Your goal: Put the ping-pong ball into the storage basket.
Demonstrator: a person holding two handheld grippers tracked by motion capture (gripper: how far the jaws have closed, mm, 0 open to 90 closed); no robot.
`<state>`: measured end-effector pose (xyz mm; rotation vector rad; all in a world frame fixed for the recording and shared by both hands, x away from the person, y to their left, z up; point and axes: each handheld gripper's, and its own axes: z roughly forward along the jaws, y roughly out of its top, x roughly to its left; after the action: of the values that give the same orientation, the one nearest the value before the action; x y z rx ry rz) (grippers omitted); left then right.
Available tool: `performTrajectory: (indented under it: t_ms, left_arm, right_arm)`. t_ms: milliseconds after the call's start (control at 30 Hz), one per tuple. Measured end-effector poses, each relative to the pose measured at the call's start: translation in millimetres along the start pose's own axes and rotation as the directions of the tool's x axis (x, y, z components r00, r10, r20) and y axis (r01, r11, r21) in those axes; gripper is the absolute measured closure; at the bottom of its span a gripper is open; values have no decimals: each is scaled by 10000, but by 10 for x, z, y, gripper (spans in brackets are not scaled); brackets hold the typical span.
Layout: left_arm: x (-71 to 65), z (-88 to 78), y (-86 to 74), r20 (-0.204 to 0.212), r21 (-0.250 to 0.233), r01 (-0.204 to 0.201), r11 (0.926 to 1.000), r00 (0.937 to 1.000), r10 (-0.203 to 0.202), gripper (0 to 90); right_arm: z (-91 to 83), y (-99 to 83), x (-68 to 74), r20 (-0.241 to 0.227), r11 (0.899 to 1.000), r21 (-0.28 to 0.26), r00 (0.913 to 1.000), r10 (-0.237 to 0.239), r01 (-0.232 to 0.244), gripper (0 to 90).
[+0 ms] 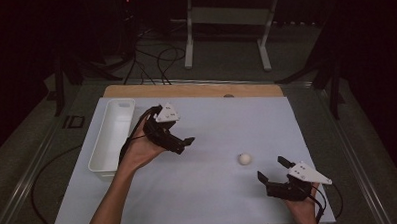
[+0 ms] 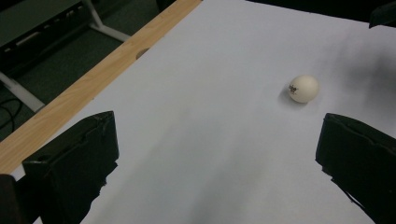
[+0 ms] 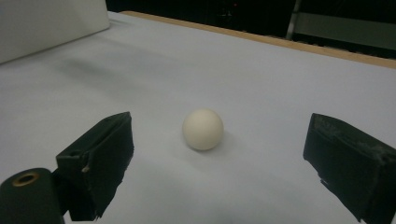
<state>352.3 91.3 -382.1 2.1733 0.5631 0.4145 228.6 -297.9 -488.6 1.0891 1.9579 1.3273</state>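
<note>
White and small, the ball point(image 1: 244, 159) rests alone on the pale worktop point(image 1: 204, 192), a little to the right of the middle, and nothing touches it. My right gripper point(image 1: 273, 169) is near it, with the ball at about 11 o'clock from the tips, and its jaws stand wide apart. In the right gripper view the ball point(image 3: 202, 129) sits between the two black jaws but farther ahead, so the tips have not come around it. I judge that I hold this gripper low and so widely open because a round, light thing rolls away easily, and a wide opening leaves room to come on both sides before closing. My left gripper point(image 1: 180, 140) is well apart from the ball, which lies at about 4 o'clock from it, and it holds nothing; the jaws are also spread wide. In the left gripper view the ball point(image 2: 303, 88) appears ahead and to the right, with a small dark print on its side. At about 9 o'clock from the left hand, along the left edge of the worktop, stands a long white tray point(image 1: 100, 150), and I cannot see anything inside it. I think the tray waits there as the place for the ball, but this is only my judgement.
</note>
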Motion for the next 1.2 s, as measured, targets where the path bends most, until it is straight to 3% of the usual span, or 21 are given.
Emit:
performTrajectory:
  t_ms: [1200]
  left_arm:
    - [-122,279,277,418,581,-726,9957,9967,702,0]
  right_arm:
    - [-9,1,-9,26,10000,-29,10000,0,0,80]
